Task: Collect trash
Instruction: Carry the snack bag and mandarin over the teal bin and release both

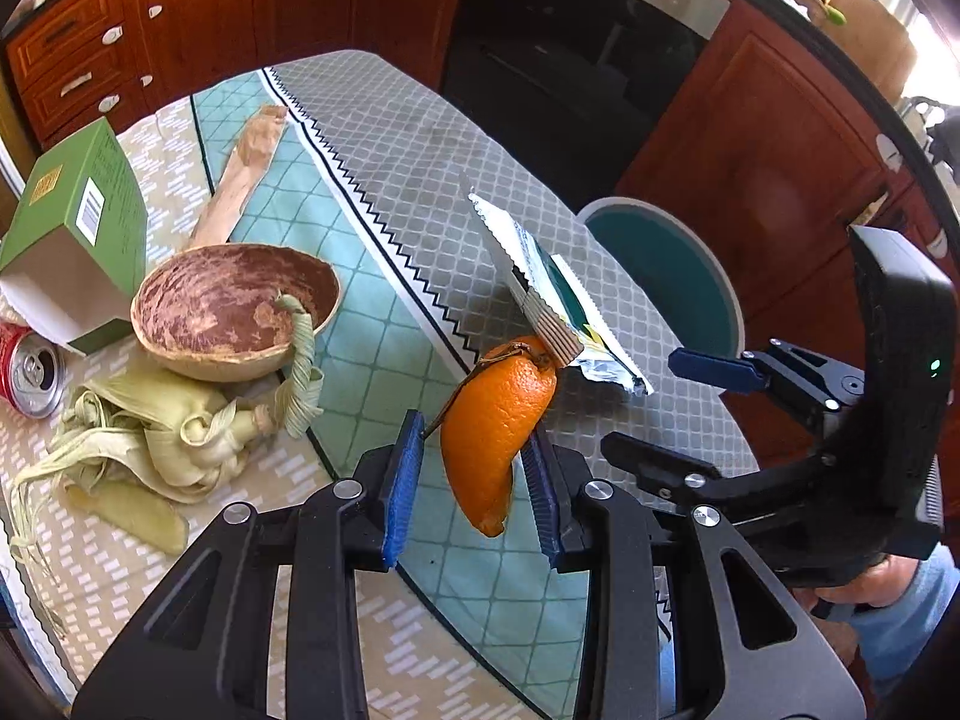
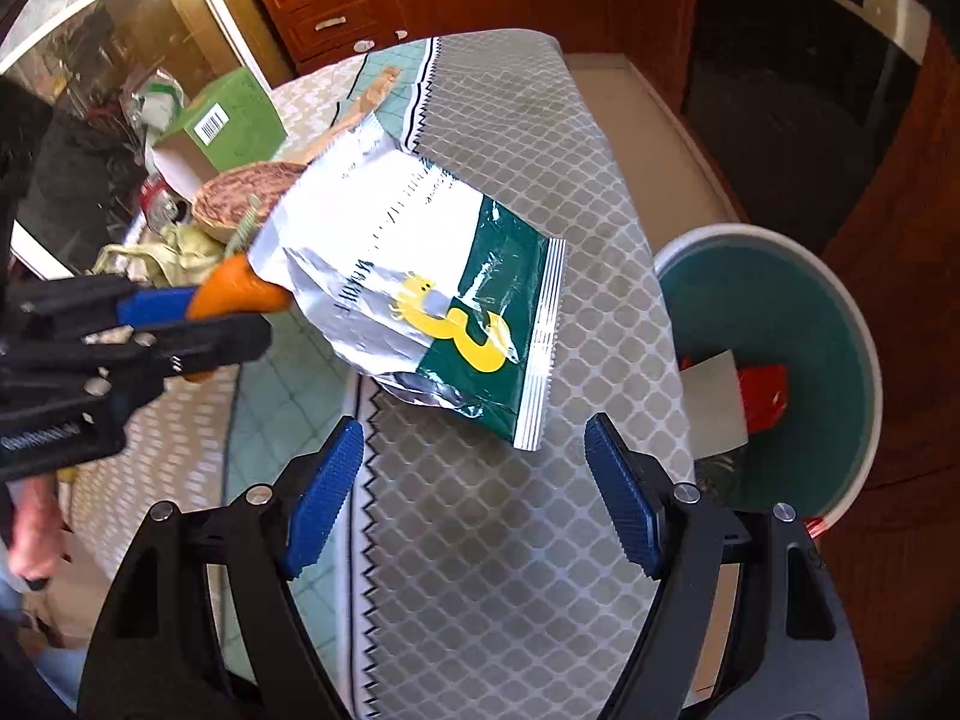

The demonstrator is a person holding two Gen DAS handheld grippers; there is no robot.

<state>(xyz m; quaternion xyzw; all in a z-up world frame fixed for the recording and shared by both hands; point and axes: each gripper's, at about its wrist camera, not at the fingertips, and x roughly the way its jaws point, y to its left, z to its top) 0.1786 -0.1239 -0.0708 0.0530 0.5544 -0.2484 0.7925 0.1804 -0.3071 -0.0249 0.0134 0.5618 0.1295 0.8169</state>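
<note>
My left gripper (image 1: 471, 483) is shut on an orange peel (image 1: 495, 432) and holds it above the table; the peel also shows in the right wrist view (image 2: 240, 294). A silver and green foil wrapper (image 2: 420, 288) lies on the grey part of the tablecloth, seen edge-on in the left wrist view (image 1: 558, 294). My right gripper (image 2: 474, 492) is open and empty, just short of the wrapper. A teal bin (image 2: 840, 360) stands on the floor right of the table, with red and white trash inside. It also shows in the left wrist view (image 1: 666, 264).
On the table's left are a brown gourd bowl (image 1: 234, 306), corn husks (image 1: 168, 438), a green carton (image 1: 84, 222), a red can (image 1: 27, 369) and a strip of bark (image 1: 240, 180). Wooden cabinets (image 1: 180, 6) and an oven (image 1: 576, 54) stand behind.
</note>
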